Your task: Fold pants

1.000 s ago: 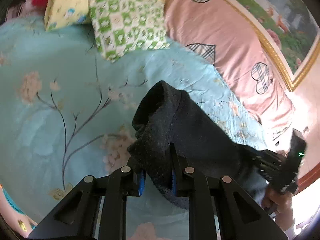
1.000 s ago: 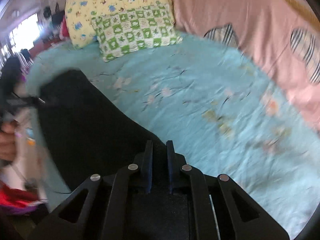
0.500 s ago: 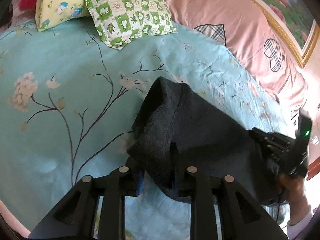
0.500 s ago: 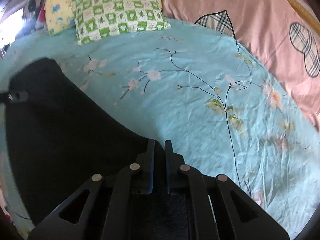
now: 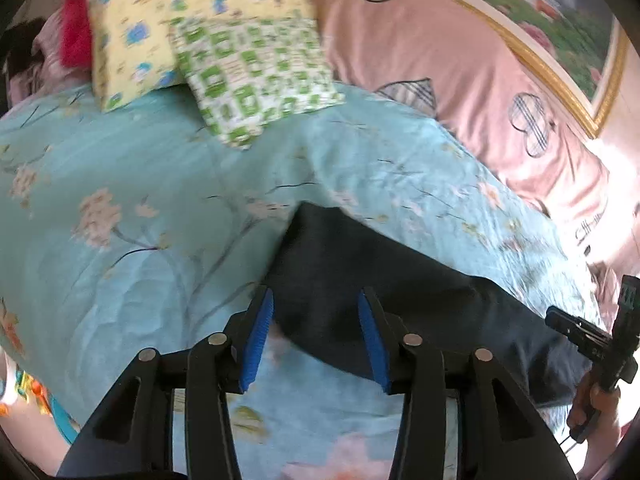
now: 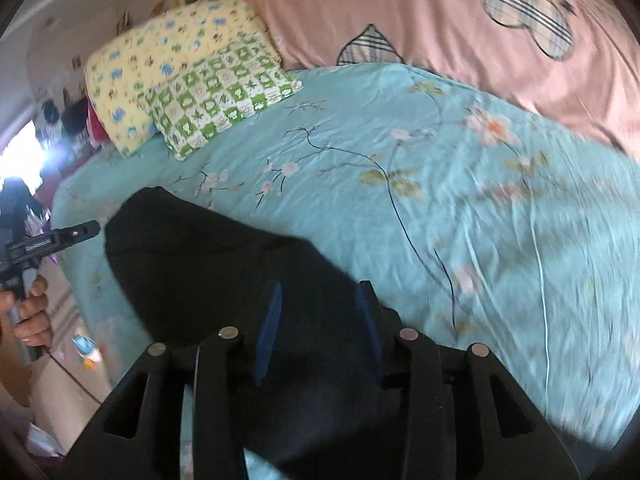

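Note:
The dark folded pants (image 5: 380,280) lie flat on the turquoise floral bedspread (image 5: 140,200). In the left wrist view my left gripper (image 5: 316,336) is open, its blue pads either side of the pants' near edge, holding nothing. In the right wrist view the pants (image 6: 208,256) stretch from under my right gripper (image 6: 318,328) to the left. The right gripper is open above the cloth. Each view shows the other gripper at the pants' far end: the right gripper (image 5: 592,340) and the left gripper (image 6: 52,236).
A green checked pillow (image 5: 248,76) and a yellow pillow (image 5: 160,20) lie at the head of the bed. A pink quilt with plaid hearts (image 5: 460,72) runs along the far side. The bed edge and floor (image 6: 60,368) show at the left in the right wrist view.
Both grippers have opened and let go of the pants. The pants, held up in a bunch before, now lie flat on the bedspread.

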A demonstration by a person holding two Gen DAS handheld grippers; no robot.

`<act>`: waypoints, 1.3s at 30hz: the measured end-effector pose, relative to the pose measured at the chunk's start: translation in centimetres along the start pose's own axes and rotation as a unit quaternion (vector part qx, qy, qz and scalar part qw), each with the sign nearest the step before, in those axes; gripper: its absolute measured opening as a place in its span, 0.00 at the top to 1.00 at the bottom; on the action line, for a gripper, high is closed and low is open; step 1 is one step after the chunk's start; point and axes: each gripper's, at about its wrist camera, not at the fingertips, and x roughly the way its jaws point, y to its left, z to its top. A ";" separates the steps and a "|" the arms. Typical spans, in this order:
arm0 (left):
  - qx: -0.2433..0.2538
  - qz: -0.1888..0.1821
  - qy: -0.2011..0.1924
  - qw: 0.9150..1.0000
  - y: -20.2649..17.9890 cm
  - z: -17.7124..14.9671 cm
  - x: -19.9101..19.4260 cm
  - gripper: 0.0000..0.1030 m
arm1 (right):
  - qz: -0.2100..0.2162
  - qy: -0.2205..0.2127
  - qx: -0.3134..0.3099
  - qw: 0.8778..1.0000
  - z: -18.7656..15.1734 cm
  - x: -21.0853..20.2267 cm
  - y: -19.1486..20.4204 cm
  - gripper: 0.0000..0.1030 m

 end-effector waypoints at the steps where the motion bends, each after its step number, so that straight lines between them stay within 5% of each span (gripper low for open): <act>1: 0.010 -0.010 0.003 1.000 -1.0 0.0 0.1 0.50 | 0.002 0.000 0.008 1.000 -0.6 -0.6 -0.1 0.61; 7: 0.070 -0.062 0.025 0.995 -7.1 -0.8 1.1 0.50 | 0.001 -0.007 0.057 0.998 -4.6 -4.2 -1.3 0.61; 15: 0.152 -0.123 0.071 0.978 -15.5 -2.8 3.6 0.49 | -0.023 -0.023 0.117 0.993 -8.7 -8.4 -3.6 0.56; 28: 0.219 -0.178 0.117 0.952 -22.8 -5.7 5.2 0.45 | -0.077 -0.044 0.172 0.981 -12.8 -13.2 -6.2 0.48; 33: 0.250 -0.202 0.130 0.938 -25.8 -6.1 5.6 0.43 | -0.103 -0.054 0.207 0.971 -14.8 -15.7 -7.6 0.48; 39: 0.311 -0.236 0.139 0.910 -31.1 -6.8 5.5 0.40 | -0.130 -0.070 0.267 0.952 -17.4 -18.6 -10.0 0.48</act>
